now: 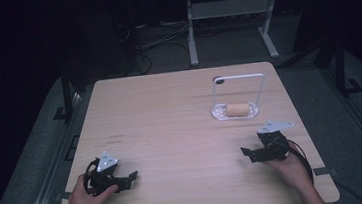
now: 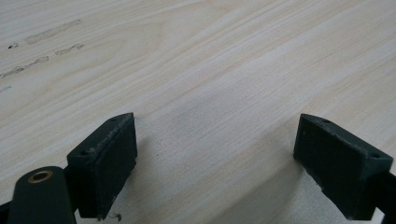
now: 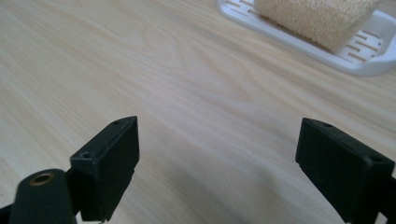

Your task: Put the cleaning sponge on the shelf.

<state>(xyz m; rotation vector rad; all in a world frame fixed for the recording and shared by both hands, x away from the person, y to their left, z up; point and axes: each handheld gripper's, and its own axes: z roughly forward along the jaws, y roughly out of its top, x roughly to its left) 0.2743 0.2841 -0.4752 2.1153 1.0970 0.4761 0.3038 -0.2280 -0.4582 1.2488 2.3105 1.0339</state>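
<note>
A tan loofah sponge (image 1: 237, 109) lies in a white slotted tray (image 1: 220, 113) with a tall wire handle (image 1: 237, 78), at the right rear of the light wood table (image 1: 170, 118). In the right gripper view the sponge (image 3: 322, 16) and tray (image 3: 369, 58) sit at the top right, well ahead of the jaws. My right gripper (image 1: 248, 155) rests near the front right, held by a hand, open with nothing between its jaws (image 3: 217, 163). My left gripper (image 1: 130, 180) rests at the front left, also open and empty (image 2: 215, 163), over bare wood.
Faint pencil marks (image 1: 117, 137) show on the table's left half, also in the left gripper view (image 2: 46, 35). Beyond the far edge stand white desk legs (image 1: 191, 30) and cables on a dark floor. Metal rails run along both sides of the table.
</note>
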